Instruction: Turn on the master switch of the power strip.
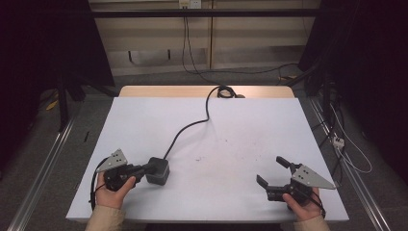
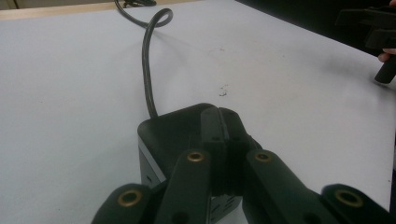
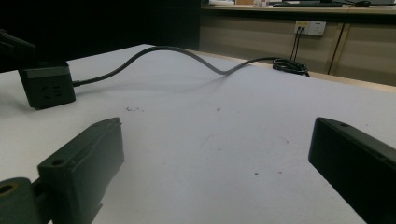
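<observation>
Left gripper (image 1: 144,171): held in the person's left hand (image 1: 113,190) at about 7 o'clock on the table; its 2 black jaws are pressed together with no gap between the pads, seen plainly in the left gripper view (image 2: 223,140). Nothing is clamped between them.
Left gripper contact: the closed tips lie against the top and near face of the black power cube (image 1: 159,170); whether they bear down on it or merely rest there cannot be told.
Right gripper (image 1: 273,172): held in the person's right hand (image 1: 302,204) at about 5 o'clock on the table; jaws spread wide and released, nothing between them but bare table surface, as the right gripper view (image 3: 215,154) shows. It touches no object.
Power cube: a dark cube-shaped socket block (image 2: 177,135) standing on the white table (image 1: 240,125), just off the left gripper's tips and well apart from the right gripper. In the right gripper view its side face (image 3: 46,88) shows socket slots under a grey band.
Cable (image 1: 185,129): black, leaves the cube's far side toward 12 o'clock, curves across the table to a coil (image 1: 225,91) at the far edge.
Writing: no brand or label can be read on the cube or the grippers.
Wall outlet (image 3: 311,27): a pale 2-plate outlet on the far wall with leads hanging from it; any markings too small to read.
</observation>
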Demonstrator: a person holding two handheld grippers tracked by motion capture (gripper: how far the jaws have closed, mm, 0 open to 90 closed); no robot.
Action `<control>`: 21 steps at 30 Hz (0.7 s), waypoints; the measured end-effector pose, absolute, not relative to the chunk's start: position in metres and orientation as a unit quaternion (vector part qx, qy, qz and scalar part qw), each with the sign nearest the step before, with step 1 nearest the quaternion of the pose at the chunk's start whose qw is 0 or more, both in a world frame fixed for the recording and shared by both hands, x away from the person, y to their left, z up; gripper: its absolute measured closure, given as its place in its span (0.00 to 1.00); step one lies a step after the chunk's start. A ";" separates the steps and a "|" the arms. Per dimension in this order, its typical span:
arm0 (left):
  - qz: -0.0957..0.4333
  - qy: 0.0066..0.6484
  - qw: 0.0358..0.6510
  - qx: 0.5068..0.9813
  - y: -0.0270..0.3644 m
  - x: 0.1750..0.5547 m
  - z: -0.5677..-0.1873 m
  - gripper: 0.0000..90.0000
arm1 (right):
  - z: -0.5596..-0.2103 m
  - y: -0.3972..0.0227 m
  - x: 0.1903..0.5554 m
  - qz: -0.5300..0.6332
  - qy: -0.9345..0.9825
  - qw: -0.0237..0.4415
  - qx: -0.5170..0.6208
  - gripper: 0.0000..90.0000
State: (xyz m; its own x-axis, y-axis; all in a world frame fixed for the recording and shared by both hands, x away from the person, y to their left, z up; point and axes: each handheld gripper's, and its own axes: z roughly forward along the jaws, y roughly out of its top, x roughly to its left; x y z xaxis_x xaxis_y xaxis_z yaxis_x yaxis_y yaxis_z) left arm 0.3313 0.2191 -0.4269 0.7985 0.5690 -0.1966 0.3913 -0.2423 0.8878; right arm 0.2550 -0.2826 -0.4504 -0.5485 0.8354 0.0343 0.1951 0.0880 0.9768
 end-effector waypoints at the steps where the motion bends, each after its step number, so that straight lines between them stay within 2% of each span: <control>1: 0.084 0.307 0.533 0.784 0.219 0.331 -0.427 1.00 | -0.450 -0.283 0.255 0.559 0.680 0.286 0.379 0.03; 21: 0.085 0.300 0.529 0.790 0.218 0.329 -0.429 1.00 | -0.451 -0.283 0.255 0.558 0.679 0.287 0.381 0.03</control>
